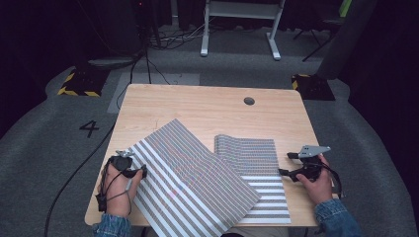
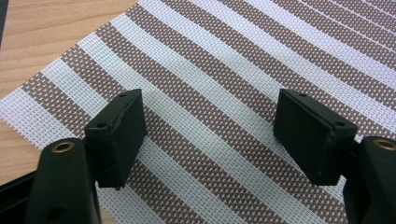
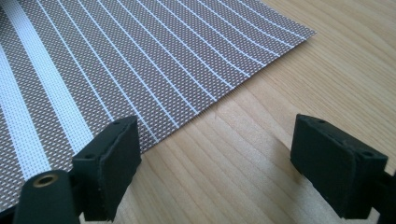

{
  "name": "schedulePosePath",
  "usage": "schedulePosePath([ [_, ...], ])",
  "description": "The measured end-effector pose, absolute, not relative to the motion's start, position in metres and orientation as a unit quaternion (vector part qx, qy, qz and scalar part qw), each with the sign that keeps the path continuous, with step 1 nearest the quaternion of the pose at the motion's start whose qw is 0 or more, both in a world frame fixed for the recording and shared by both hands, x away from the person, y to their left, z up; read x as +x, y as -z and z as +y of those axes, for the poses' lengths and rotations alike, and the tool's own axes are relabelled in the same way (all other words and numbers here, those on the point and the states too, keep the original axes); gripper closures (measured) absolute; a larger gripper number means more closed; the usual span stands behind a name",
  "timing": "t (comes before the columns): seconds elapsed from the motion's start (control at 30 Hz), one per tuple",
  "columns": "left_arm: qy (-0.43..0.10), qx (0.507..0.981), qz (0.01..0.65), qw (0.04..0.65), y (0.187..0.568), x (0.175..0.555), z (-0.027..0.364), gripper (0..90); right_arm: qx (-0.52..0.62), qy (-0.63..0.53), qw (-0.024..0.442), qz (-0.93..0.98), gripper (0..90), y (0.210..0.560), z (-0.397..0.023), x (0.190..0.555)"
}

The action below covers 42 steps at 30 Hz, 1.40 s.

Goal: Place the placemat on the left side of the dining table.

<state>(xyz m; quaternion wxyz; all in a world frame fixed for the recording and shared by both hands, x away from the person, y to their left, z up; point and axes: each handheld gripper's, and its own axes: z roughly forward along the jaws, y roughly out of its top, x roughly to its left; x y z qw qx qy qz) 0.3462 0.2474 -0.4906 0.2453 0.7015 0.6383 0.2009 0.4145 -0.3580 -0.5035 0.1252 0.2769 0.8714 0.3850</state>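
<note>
The high view looks forward and down from the person's side, taking in the whole wooden table [image 1: 207, 106] and the dark floor beyond. The left gripper view sits close above the striped mat [image 2: 243, 70] — looking along its own jaws at the weave and a strip of table. The right gripper view hangs just as near, over the second mat's [image 3: 116, 60] edge — both mats also appear from above.

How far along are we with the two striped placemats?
Done: the upper placemat already lies askew across the lower placemat, covering its left part. In hand: nothing; the left gripper is open above the upper mat's left edge, the right gripper open over bare table beside the lower mat. Left, probably: gripping and squaring the mats.
</note>
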Motion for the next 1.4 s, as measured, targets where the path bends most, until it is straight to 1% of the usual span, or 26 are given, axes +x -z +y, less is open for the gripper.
schedulePosePath([
  [0.17,-0.204,0.705,0.631,0.250,0.491,0.347,0.246,27.2,0.277,-0.385,0.125,0.871,16.2,0.503,-0.358,0.414],
  [0.23,-0.202,0.711,0.626,0.251,0.490,0.348,0.245,31.1,0.277,-0.385,0.125,0.871,16.2,0.503,-0.358,0.414],
  [0.3,-0.197,0.717,0.620,0.250,0.488,0.349,0.242,38.2,0.276,-0.385,0.126,0.871,16.2,0.504,-0.358,0.415],
  [0.43,-0.187,0.742,0.591,0.254,0.486,0.350,0.232,63.2,0.277,-0.385,0.125,0.871,16.2,0.503,-0.358,0.414],
  [0.47,-0.191,0.745,0.587,0.253,0.485,0.350,0.231,69.8,0.277,-0.385,0.125,0.871,16.2,0.503,-0.358,0.414],
  [0.57,-0.196,0.765,0.562,0.246,0.485,0.350,0.228,79.0,0.277,-0.385,0.125,0.871,16.2,0.503,-0.358,0.414],
  [0.63,-0.194,0.779,0.544,0.245,0.482,0.350,0.229,82.8,0.276,-0.385,0.126,0.871,16.2,0.503,-0.358,0.415],
  [0.73,-0.204,0.771,0.537,0.274,0.474,0.350,0.228,85.3,0.276,-0.385,0.126,0.871,16.2,0.503,-0.358,0.415],
  [0.93,-0.235,0.765,0.514,0.308,0.443,0.350,0.227,86.1,0.276,-0.385,0.126,0.871,16.2,0.503,-0.358,0.415],
  [1.07,-0.269,0.764,0.496,0.312,0.417,0.357,0.232,86.2,0.277,-0.387,0.126,0.871,16.2,0.504,-0.358,0.415],
  [1.2,-0.298,0.762,0.484,0.311,0.395,0.371,0.237,86.2,0.276,-0.385,0.126,0.871,16.2,0.504,-0.358,0.415],
  [1.4,-0.318,0.761,0.475,0.308,0.377,0.392,0.242,86.2,0.277,-0.387,0.126,0.871,16.2,0.504,-0.358,0.415],
])
